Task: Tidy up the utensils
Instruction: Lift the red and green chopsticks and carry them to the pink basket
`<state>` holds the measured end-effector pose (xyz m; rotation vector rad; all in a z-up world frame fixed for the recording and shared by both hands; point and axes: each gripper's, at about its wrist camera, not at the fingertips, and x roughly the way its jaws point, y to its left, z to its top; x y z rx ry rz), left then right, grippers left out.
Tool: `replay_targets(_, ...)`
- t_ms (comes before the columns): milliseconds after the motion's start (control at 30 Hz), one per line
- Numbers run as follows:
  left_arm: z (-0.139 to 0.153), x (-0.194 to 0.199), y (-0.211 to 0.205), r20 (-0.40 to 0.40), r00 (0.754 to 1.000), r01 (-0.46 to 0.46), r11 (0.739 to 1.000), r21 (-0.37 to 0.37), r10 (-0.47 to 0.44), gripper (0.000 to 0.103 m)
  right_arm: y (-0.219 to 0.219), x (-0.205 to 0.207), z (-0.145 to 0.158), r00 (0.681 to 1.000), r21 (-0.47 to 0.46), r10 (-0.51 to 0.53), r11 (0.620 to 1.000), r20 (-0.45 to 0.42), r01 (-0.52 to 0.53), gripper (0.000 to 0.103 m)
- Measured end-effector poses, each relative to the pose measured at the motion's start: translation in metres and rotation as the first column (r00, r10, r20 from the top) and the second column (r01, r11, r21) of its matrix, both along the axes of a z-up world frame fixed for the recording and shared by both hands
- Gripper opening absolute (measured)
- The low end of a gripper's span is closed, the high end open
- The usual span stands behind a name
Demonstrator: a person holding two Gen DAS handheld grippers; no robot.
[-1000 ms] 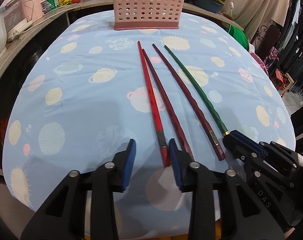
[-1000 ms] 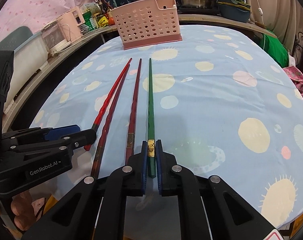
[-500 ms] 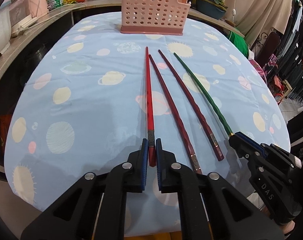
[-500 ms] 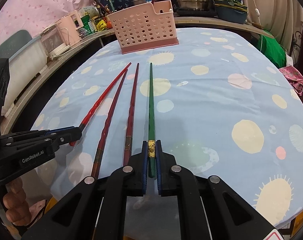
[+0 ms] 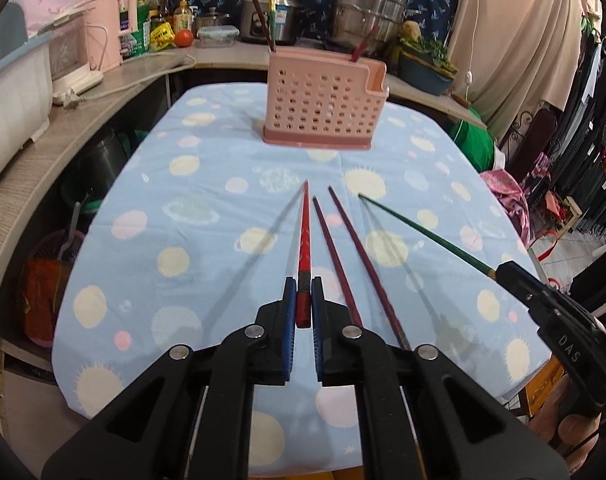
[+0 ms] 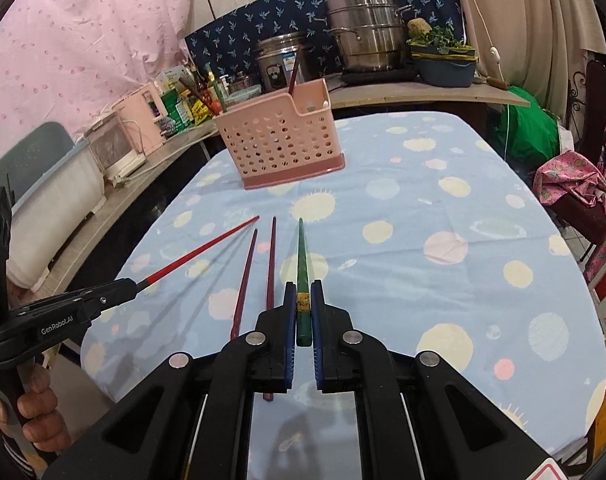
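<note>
My left gripper (image 5: 303, 296) is shut on the thick end of a bright red chopstick (image 5: 304, 240) and holds it off the table, tip toward the basket. My right gripper (image 6: 303, 300) is shut on a green chopstick (image 6: 301, 256), also lifted; it shows in the left wrist view (image 5: 423, 236) too. Two dark red chopsticks (image 5: 343, 248) lie side by side on the blue planet-print tablecloth (image 5: 183, 220) between the two held ones. A pink perforated utensil basket (image 5: 323, 104) stands upright at the far end of the table, with some sticks in it.
A counter behind the table carries steel pots (image 5: 367, 12), a rice cooker (image 5: 271, 16), bottles and a pink appliance (image 5: 111, 36). A blue basin with greens (image 6: 443, 60) sits at the right. Clothes (image 5: 591, 120) hang right of the table.
My left gripper closed on the red chopstick and lifted it. My right gripper lifted the green chopstick off the cloth. Both wrist views have tilted up toward the basket.
</note>
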<state>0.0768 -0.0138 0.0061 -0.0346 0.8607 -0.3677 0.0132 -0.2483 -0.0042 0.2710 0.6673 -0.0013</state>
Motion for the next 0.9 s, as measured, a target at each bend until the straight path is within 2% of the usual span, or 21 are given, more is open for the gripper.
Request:
replay_targets(267,0.050,0.020,0.005,0.106,0.994,-0.024,0.999,-0.039,0.028,0.007,-0.019,0.017,0.047,0.994,-0.005,-0.028,1.000,0.109,0.029,0.007)
replay_targets(433,0.079,0.043,0.007,0.161,0.985,-0.048,0.998,-0.048,0.055,0.007,-0.028,0.035,0.068,0.989,0.009,-0.029,1.000,0.143,0.028,0.007)
replay_targets(667,0.110,0.082,0.011,0.186,0.980,-0.061,0.994,-0.086,0.077,0.007,-0.041,0.068,0.092,0.987,0.040,-0.025,0.999,0.160,0.019,0.007)
replay_targets(900,0.142,0.112,0.008,0.237,0.968,-0.057,0.993,-0.099,0.079,0.007,-0.039,0.100,0.133,0.973,0.010,-0.007,1.000,0.233,0.005,0.007)
